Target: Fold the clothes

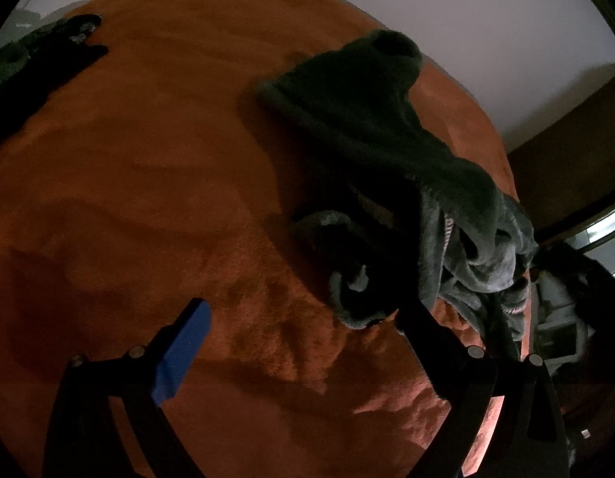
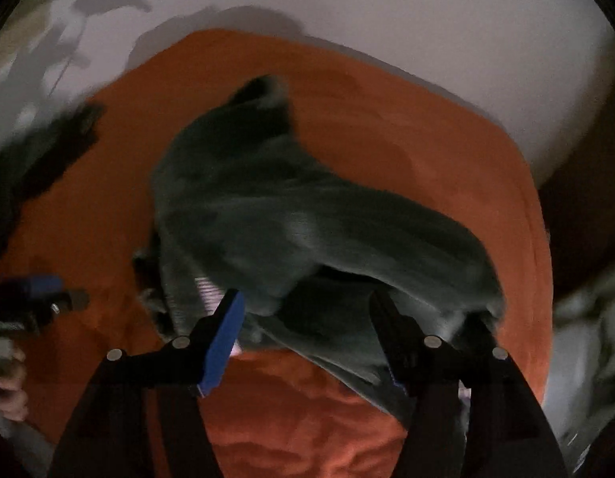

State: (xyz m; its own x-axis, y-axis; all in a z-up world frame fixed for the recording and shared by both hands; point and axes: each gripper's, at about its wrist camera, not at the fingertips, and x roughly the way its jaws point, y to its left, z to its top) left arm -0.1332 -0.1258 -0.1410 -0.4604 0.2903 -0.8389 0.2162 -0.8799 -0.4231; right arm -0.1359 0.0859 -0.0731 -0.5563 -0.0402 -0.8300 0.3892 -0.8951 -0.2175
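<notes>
A dark grey-green fleece garment [image 1: 391, 147] lies bunched on an orange blanket [image 1: 148, 183], its crumpled end at the right edge. My left gripper [image 1: 303, 314] is open, above the blanket, its right finger close to the garment's lower fold. In the right wrist view the same garment [image 2: 291, 215] is blurred and lies just ahead of my right gripper [image 2: 307, 310], which is open with fabric between and under the fingers. The left gripper [image 2: 36, 290] shows at the left edge there.
A second dark garment [image 1: 36, 59] lies at the blanket's far left corner, also seen in the right wrist view [image 2: 56, 139]. A pale wall [image 2: 387, 20] stands behind. The blanket's right edge [image 2: 534, 239] drops off beside pale bedding [image 2: 586, 338].
</notes>
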